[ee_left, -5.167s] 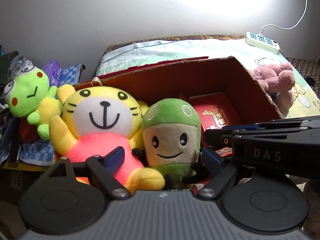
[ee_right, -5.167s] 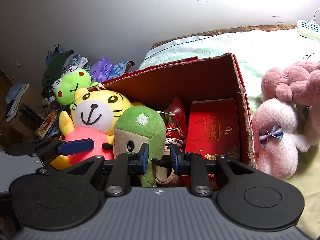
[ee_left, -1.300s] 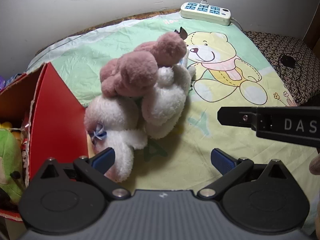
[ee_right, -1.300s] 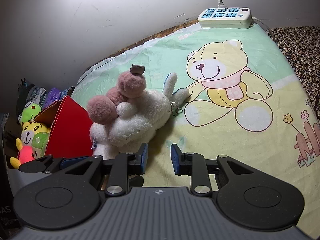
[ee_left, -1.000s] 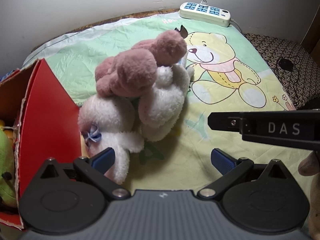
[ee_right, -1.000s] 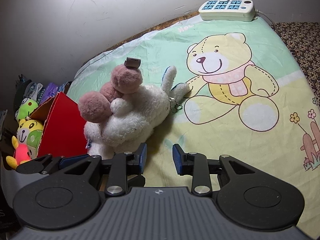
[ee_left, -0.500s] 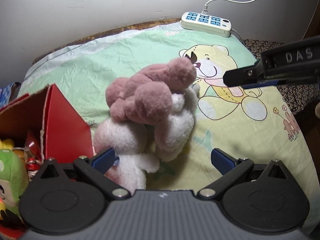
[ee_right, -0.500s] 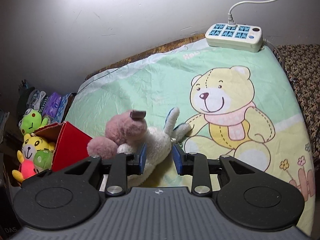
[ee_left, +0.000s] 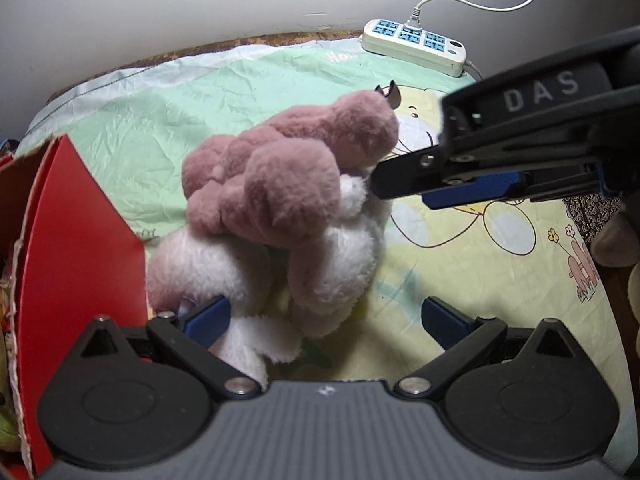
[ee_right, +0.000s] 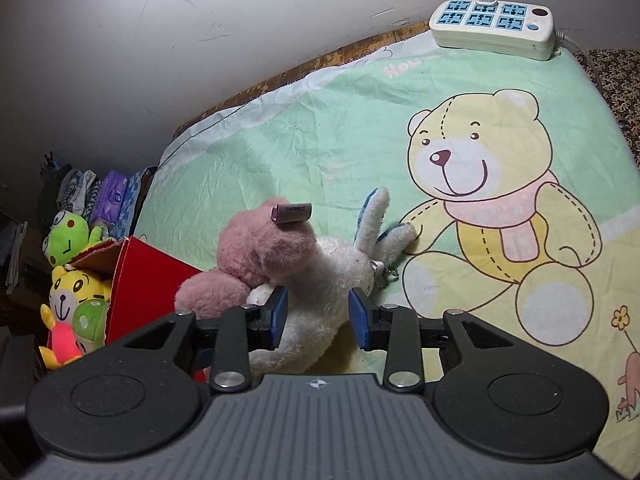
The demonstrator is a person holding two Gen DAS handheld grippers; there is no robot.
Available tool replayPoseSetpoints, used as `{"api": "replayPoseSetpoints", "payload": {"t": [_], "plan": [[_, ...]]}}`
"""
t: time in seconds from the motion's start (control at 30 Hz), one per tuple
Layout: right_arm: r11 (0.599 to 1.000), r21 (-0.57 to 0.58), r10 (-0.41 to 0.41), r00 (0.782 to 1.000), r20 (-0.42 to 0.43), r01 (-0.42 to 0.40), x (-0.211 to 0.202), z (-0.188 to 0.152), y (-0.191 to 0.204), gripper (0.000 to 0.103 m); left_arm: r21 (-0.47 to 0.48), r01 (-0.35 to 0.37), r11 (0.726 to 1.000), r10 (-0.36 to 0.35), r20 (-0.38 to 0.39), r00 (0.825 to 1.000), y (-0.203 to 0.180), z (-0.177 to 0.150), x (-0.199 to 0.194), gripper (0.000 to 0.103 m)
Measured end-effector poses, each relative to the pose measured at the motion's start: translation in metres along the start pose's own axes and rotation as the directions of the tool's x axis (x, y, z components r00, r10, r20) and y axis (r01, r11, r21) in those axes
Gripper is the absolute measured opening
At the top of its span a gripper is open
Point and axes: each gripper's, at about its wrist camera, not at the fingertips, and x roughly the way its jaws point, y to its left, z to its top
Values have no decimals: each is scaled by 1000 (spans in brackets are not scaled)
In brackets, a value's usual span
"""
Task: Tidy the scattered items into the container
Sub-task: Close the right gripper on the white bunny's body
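Blue pads of my right gripper [ee_right: 316, 316] are now spreading apart, wider than a moment ago, and bracketing the white plush [ee_right: 320, 280] without closing on it. My left gripper [ee_left: 324, 314] is staying wide, hanging over the same heap. Just beyond, the pink plush [ee_left: 280, 184] is lying on top of the white one, beside the red box [ee_left: 76, 240], which is already holding the yellow tiger [ee_right: 70, 292] and green doll [ee_right: 90, 316]. Farther off, the power strip [ee_right: 494, 26] is sitting by the wall. Judging by this, I am lining up a grasp; both plushes are still outside the box.
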Motion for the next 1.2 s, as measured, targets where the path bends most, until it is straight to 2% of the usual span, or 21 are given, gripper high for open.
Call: {"api": "replayPoseSetpoints", "payload": {"t": [0.13,0.23,0.37,0.43,0.63,0.73,0.8,0.97,1.1,1.2], "plan": [[999,41,26,1000,-12,-25,18,4,-6,47,38,14,999,-15,14,1000,-6,-3,6,101],[994,93,55,998,-27,-52,30,3,-16,56,78,3,997,-5,20,1000,-14,-4,10,101],[990,97,104,993,-50,-99,31,-2,-25,50,107,32,994,-33,7,999,-23,-5,17,99],[989,100,114,992,-61,-108,26,-5,-31,49,127,85,988,-85,-12,996,-30,-6,20,91],[995,87,55,997,-59,-49,9,-10,-58,49,242,99,965,-96,-24,995,-63,-14,31,94],[998,55,-16,1000,-25,17,-2,-9,-66,48,285,109,952,-109,-18,994,-73,-15,30,96],[999,42,-24,1000,-2,24,-10,-8,-70,48,302,122,945,-124,-13,992,-75,-16,27,96],[999,19,34,999,23,-34,-17,-4,-69,49,261,162,952,-169,5,986,-56,-18,15,96],[995,17,99,995,-17,-98,-3,-4,-63,51,176,158,972,-161,3,987,-32,-15,16,96],[994,13,108,993,-50,-107,12,-4,-59,51,95,173,980,-174,3,985,-21,-9,18,96]]}}
